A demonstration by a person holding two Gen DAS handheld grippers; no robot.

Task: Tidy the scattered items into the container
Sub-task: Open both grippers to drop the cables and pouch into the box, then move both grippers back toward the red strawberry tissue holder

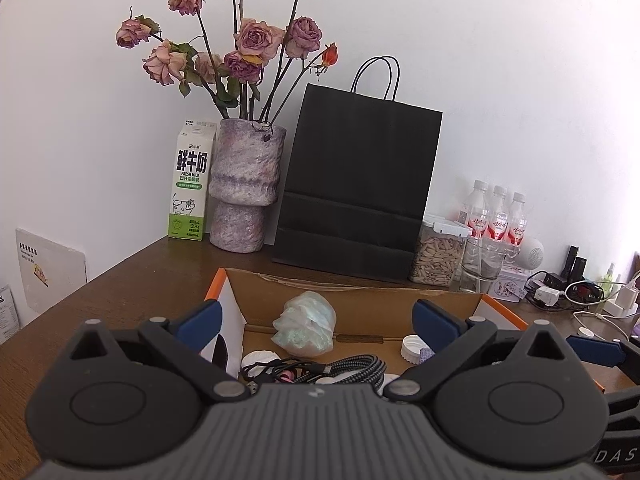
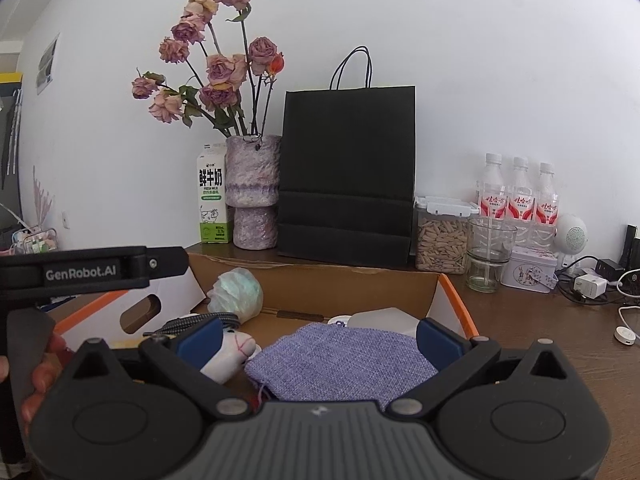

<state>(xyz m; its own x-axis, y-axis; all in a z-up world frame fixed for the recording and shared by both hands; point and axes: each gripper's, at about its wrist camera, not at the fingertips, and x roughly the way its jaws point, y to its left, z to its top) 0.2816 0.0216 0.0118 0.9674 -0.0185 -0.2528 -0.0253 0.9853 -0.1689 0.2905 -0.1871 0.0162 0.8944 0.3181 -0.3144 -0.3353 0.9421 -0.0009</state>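
Purple pouch (image 2: 344,360) in box (image 2: 320,280) btwn wide right claw (image 2: 318,340), left claw (image 1: 316,320) wide

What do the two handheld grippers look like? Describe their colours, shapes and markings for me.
Both match. The left gripper and the right gripper each have blue finger pads on black linkage arms with silver pivot pins, two round black housings, and a grey ribbed body between them. Seen from the right wrist, the left gripper's black side reads "GenRobot.AI" in pale letters.
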